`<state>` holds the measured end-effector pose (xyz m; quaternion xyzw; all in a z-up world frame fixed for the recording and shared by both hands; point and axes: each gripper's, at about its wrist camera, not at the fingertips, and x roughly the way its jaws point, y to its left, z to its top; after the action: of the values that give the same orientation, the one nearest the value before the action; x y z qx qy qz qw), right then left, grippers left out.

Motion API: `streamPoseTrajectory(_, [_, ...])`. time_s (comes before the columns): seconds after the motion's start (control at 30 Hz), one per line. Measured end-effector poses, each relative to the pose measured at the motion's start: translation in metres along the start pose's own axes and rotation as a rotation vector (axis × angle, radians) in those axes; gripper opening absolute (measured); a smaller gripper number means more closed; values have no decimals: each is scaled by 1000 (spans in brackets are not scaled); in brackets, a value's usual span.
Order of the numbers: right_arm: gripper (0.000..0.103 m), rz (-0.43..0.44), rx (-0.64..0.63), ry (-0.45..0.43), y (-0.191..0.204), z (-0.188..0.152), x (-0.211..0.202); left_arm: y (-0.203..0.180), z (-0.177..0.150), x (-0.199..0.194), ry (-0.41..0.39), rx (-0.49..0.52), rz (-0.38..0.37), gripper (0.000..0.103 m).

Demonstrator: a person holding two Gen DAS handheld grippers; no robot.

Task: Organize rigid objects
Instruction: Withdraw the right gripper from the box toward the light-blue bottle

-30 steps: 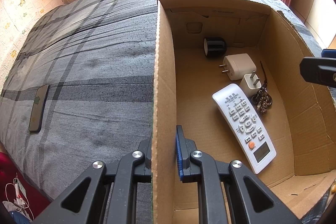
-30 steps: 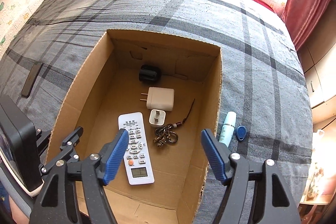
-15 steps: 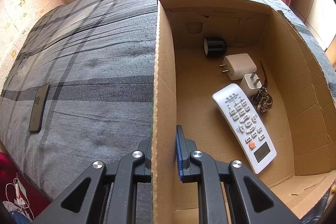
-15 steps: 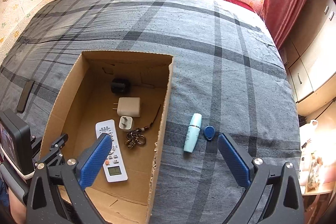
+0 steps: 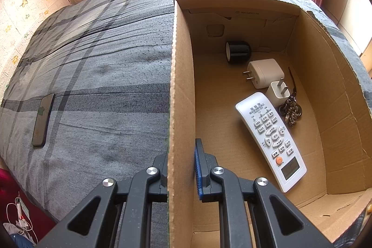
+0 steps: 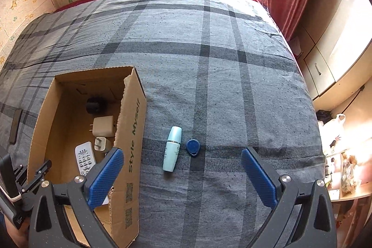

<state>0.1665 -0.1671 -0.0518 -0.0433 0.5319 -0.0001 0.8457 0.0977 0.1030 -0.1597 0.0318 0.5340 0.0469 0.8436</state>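
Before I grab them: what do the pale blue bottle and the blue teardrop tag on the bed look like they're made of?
Pale blue bottle: likely smooth, semi-matte plastic, with a shiny silver band below the cap. Blue teardrop tag: apparently hard moulded plastic with a slight sheen and a raised rim.

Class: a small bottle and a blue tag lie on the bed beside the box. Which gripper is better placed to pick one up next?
The right gripper: it hangs wide open over the bottle and tag. The left gripper is shut on the box wall.
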Motion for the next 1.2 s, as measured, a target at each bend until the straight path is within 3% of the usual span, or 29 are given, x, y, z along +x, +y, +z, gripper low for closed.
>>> streamPoseTrajectory(0.37, [103, 39, 74, 46, -25, -15, 42, 1, -1, 0, 2, -2, -2, 15])
streamPoseTrajectory(0.83, [102, 71, 108, 128, -24, -13, 90, 0, 0, 1, 3, 0, 1, 15])
streamPoseTrajectory(1.2, [73, 107, 96, 180, -12, -9, 125, 0, 1, 3, 10, 2, 2, 15])
